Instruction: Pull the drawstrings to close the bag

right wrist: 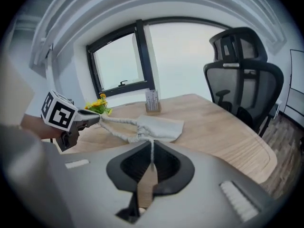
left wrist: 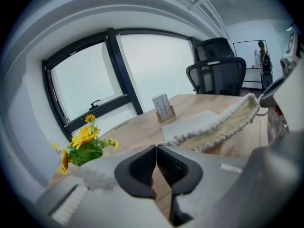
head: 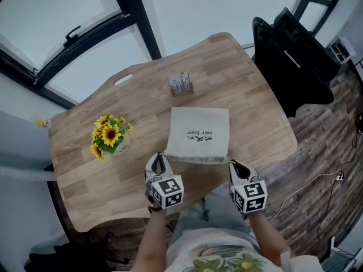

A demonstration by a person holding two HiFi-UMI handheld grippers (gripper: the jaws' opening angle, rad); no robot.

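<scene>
A beige cloth drawstring bag (head: 199, 132) lies flat in the middle of the wooden table (head: 258, 95), its gathered mouth toward me. My left gripper (head: 160, 160) is at the mouth's left corner and my right gripper (head: 236, 166) at its right corner, both raised a little above the near table edge. In the right gripper view a white cord (right wrist: 151, 148) runs from the bag (right wrist: 159, 127) down into the shut jaws. That view also shows the left gripper (right wrist: 97, 116) pinching the other cord, pulled taut. In the left gripper view the mouth's ruffled rim (left wrist: 213, 127) stretches across to the right gripper (left wrist: 263, 99).
A pot of sunflowers (head: 109, 136) stands left of the bag. A small card holder (head: 181, 85) sits behind it. A black office chair (head: 289, 55) stands off the table's right end. Windows run along the far side.
</scene>
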